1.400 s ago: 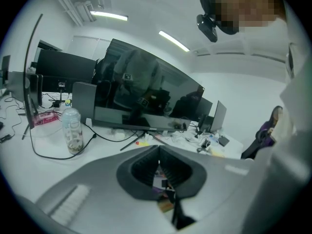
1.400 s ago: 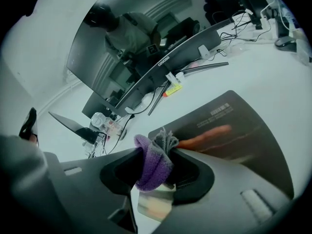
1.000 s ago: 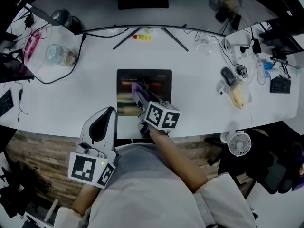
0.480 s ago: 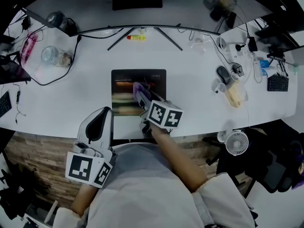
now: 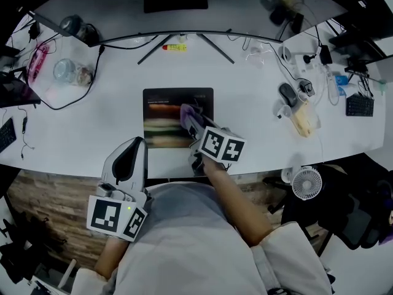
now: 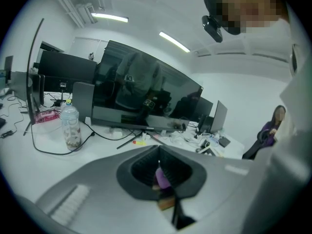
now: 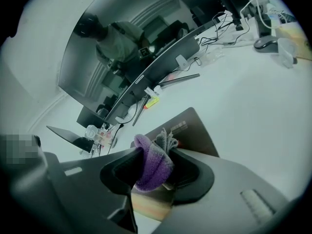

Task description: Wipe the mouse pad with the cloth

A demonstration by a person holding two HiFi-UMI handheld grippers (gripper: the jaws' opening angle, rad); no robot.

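- The right gripper (image 5: 193, 123) reaches over the near right part of the mouse pad (image 5: 163, 100); its jaws are clamped on a purple and grey cloth (image 5: 186, 112)
- In the right gripper view the cloth (image 7: 153, 163) bulges out of the hollow between the jaws, a purple roll in front and grey folds behind, and it hides the jaw pads
- Whether the cloth presses on the pad cannot be told there, since the gripper's body covers its underside
- The mouse pad lies flat on the white table (image 5: 245, 103), near the front edge and in front of the curved monitor (image 7: 122, 48)
- The pad's near right corner is covered by the right gripper's marker cube, and its print is a blurred band of colour
- The left gripper (image 5: 139, 142) is held at the table's front edge, left of the pad and apart from it
- Its jaws (image 6: 159, 152) meet at the tips and grip nothing; a purple scrap shows through the hollow behind them, too small to identify
- The person's torso fills the lower head view and hides both hands
- A computer mouse (image 5: 287, 94) lies well to the right among cables, and a clear bottle (image 6: 70, 126) stands far left
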